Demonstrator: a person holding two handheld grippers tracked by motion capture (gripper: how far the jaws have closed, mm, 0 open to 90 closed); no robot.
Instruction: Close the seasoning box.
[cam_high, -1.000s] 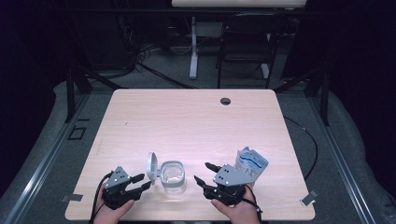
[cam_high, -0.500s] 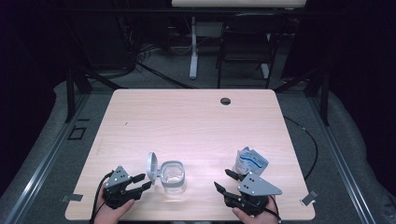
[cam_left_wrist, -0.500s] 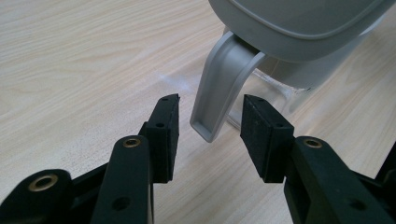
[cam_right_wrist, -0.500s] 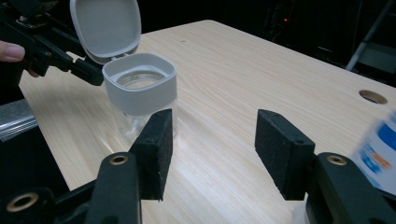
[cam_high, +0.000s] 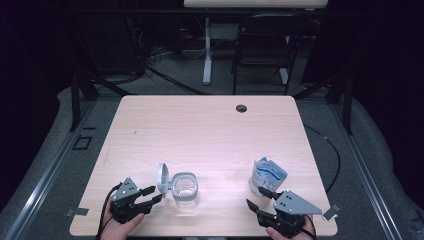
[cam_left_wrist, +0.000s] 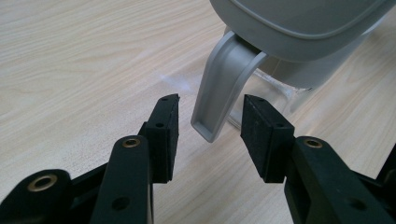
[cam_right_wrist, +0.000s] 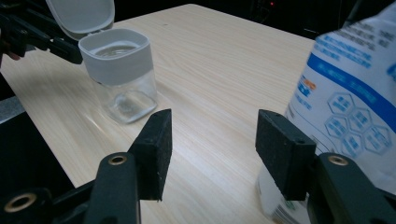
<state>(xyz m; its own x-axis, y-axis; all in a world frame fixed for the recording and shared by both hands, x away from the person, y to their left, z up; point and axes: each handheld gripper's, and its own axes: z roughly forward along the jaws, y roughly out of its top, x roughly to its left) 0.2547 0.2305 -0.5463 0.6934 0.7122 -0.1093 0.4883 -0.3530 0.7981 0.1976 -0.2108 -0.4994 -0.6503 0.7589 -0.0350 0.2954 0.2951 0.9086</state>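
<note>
A clear square jar with a grey collar stands near the table's front edge, its flip lid swung open to the left. My left gripper is open just left of it. In the left gripper view the lid's grey latch tab hangs between the jaws of my left gripper, touching neither pad. A blue and white pouch stands upright to the right. My right gripper is open and empty in front of the pouch. In the right gripper view the pouch is beside the right jaw and the jar is off to the left.
The light wooden table has a round cable hole near its far edge. Behind the table a dark chair and a white desk leg stand on the floor. Both hands rest at the table's front edge.
My right gripper has moved to the right and toward the front edge, away from the jar, and now sits in front of the pouch. The left gripper, jar and pouch have stayed put.
</note>
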